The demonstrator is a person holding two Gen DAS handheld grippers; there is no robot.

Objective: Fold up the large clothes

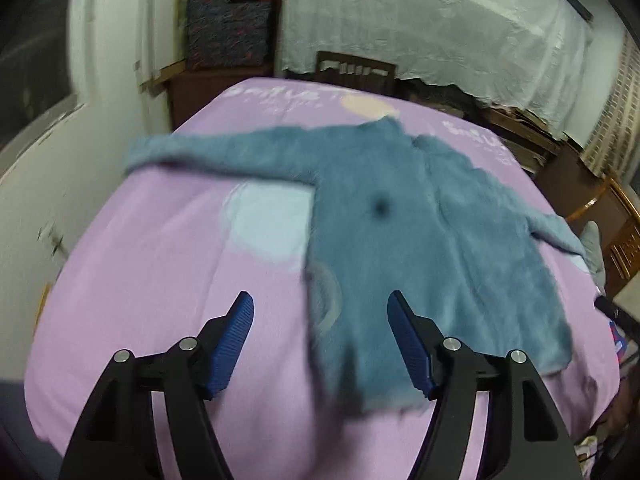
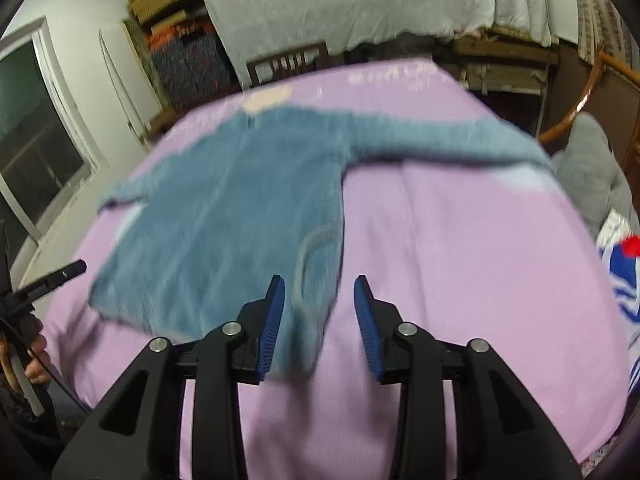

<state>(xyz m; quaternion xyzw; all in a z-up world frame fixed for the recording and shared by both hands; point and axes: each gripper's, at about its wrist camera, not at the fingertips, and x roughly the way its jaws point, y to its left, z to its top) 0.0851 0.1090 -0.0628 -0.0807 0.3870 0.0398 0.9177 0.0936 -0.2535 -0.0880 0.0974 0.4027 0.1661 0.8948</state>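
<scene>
Left wrist view: one blue sweater (image 1: 384, 232), both tongs (image 1: 320, 344) (image 2: 319, 330) spread, empty.

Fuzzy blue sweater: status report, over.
Left gripper open, empty. Right gripper open, empty. Fuzzy blue sweater flat on pink bedspread, sleeves out, unfolded. Nothing in the way.

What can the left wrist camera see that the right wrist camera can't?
Only the left wrist view shows the left gripper up close, jaws apart with nothing between them, and a pale blue circle print on the sheet.

Only the right wrist view shows the right gripper, jaws also apart and empty, a window, a blue-and-white striped cloth, and a hand low at the left edge.

Both show the fuzzy blue-grey sweater spread flat, sleeves out, on the lilac bed sheet, and a white draped cloth behind.
</scene>
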